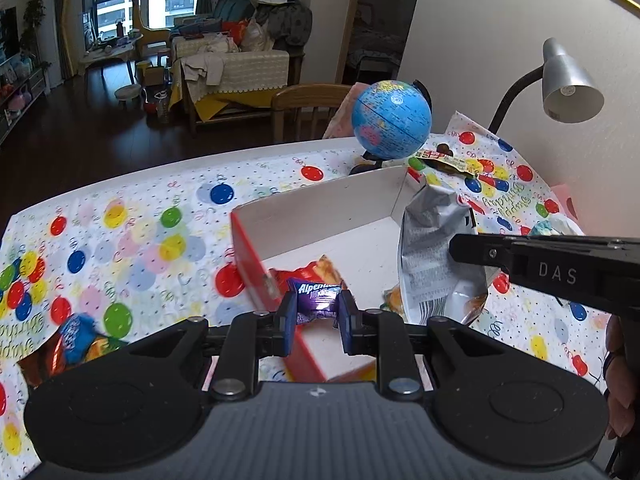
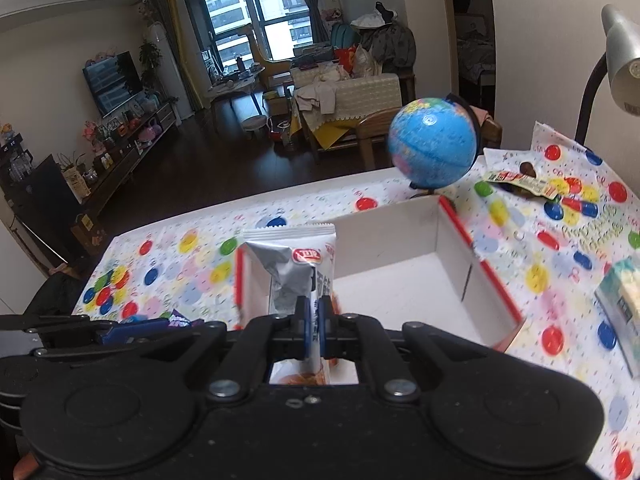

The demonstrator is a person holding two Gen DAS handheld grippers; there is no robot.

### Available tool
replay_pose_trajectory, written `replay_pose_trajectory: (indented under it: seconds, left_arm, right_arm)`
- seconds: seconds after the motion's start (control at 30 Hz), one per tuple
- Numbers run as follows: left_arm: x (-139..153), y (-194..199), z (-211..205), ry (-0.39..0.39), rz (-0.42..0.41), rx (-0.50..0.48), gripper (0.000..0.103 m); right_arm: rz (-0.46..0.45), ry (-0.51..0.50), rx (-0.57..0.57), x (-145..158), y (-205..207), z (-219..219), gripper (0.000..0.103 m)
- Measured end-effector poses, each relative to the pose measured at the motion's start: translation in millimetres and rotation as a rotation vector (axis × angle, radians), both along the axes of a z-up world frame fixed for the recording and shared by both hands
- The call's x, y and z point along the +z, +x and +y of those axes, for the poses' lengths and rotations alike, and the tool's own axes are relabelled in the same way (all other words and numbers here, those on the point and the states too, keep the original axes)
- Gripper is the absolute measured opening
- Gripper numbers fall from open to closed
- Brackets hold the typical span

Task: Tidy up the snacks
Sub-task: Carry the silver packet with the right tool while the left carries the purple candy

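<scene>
On the tabletop's left near edge, a blue-and-orange packet (image 1: 76, 340) lies on the balloon-print cloth (image 1: 132, 240), blurred. The left gripper (image 1: 317, 320) hangs over the near left corner of the box (image 1: 320, 208), its blue fingers (image 1: 286, 328) drawn in on a purple candy (image 1: 316, 300), which sits pinched between them above the box's red wall. Inside the box, just past the candy, an orange packet (image 1: 320, 270) lies on the white floor. To its right the right gripper (image 2: 315, 330) reaches in from the side, its fingers nearly together, clamped on a silver-and-white bag (image 1: 438, 248) that stands upright over the near right part of the box. Behind the box's far right corner stands a globe (image 1: 391, 120), near the far edge. Right of the globe a flat yellow wrapper (image 1: 440, 158) lies on the cloth, and a grey lamp (image 1: 568, 80) arches above the far right corner. At the right edge lies a pale green-and-white box (image 2: 624, 300), blurred.
</scene>
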State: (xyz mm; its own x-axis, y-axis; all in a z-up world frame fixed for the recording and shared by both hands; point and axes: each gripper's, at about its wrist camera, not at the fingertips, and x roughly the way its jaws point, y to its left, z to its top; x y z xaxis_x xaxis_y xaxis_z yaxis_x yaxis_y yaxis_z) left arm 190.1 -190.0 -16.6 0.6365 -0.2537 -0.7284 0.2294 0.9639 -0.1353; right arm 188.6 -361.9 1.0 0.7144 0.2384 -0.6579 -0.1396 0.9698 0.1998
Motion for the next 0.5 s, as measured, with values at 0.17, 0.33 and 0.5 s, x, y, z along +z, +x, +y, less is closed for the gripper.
replay_pose_trajectory:
  seconds: [0.17, 0.33, 0.5]
  left_arm:
    - [-4.8, 20.0, -21.2, 0.027, 0.011, -0.004, 0.021]
    - [-14.5, 44.6, -37.5, 0.055, 0.033, 0.003, 0.021]
    - [-31.8, 65.1, -52.7, 0.084, 0.077, 0.007, 0.021]
  right_arm:
    - [0.010, -0.008, 0.004, -6.8, 21.2, -17.5, 0.003]
    - [0.033, -0.017, 0.006, -19.2, 47.5, -31.3, 0.003]
    - [0.069, -0.027, -0.004, -36.6, 71.3, -46.9, 0.003]
